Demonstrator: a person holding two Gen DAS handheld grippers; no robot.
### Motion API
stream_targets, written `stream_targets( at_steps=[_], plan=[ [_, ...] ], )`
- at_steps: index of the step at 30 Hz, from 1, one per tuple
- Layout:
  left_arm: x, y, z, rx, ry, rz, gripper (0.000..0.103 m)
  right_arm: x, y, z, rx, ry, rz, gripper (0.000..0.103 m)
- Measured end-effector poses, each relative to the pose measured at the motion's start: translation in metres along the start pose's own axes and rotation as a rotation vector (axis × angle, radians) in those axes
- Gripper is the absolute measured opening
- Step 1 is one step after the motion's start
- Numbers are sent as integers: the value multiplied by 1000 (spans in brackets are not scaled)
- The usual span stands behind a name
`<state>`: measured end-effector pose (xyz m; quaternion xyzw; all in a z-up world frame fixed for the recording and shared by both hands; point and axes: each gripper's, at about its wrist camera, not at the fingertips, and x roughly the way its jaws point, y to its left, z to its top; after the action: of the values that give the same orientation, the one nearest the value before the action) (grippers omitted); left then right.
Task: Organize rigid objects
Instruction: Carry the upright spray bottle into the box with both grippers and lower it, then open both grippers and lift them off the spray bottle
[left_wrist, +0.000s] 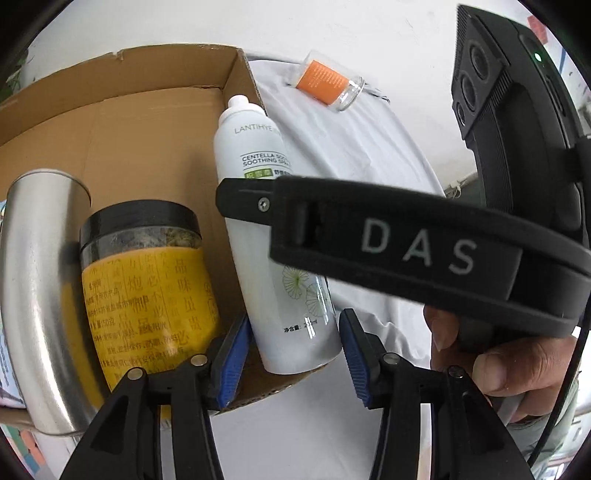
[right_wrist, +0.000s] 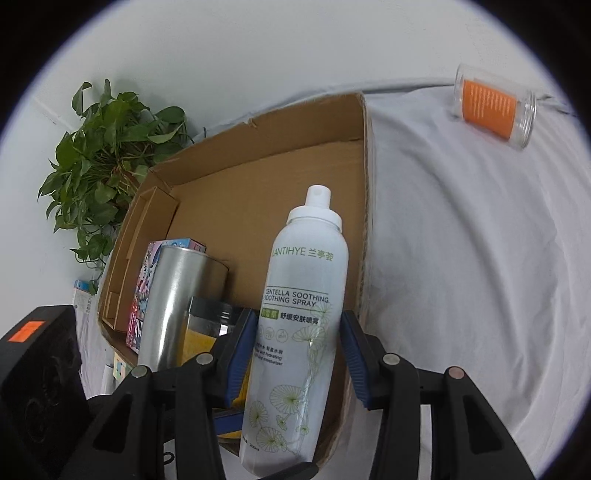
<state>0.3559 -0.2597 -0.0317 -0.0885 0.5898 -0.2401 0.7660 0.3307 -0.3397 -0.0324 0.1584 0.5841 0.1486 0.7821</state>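
Evidently clamping spray bottle (right_wrist: 303, 314) upright in jaws of right gripper (right_wrist: 297, 354) against cardboard box (right_wrist: 258, 177) wall, presumably for packing beside yellow-labelled jar (left_wrist: 147, 288), with jaws of left gripper (left_wrist: 293, 350) parted, loose around bottle base.

White spray bottle (right_wrist: 299, 332) stood upright in the cardboard box (right_wrist: 258, 184), next to a yellow-labelled jar (left_wrist: 147, 291) and steel tumbler (left_wrist: 33, 295); orange-labelled clear jar (right_wrist: 493, 105) lay outside.
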Motion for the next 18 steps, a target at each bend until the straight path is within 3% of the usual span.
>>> stream_targets(
  at_steps=[8,9,14,16,18],
  plan=[
    [-21,3,-25,-9,-7,-25,47,3,-2,-7,12,16,48,46],
    [-8,0,-31,-9,-11,-17,47,4,-2,-8,10,13,48,46],
    [-50,4,-58,31,-110,14,47,2,8,-10,-3,-1,6,49],
    [-82,11,-77,66,-216,80,51,-10,12,-16,-8,-53,-24,65],
    [-128,20,-109,111,-362,207,81,-28,17,-28,-34,-124,-76,91]
  ],
)
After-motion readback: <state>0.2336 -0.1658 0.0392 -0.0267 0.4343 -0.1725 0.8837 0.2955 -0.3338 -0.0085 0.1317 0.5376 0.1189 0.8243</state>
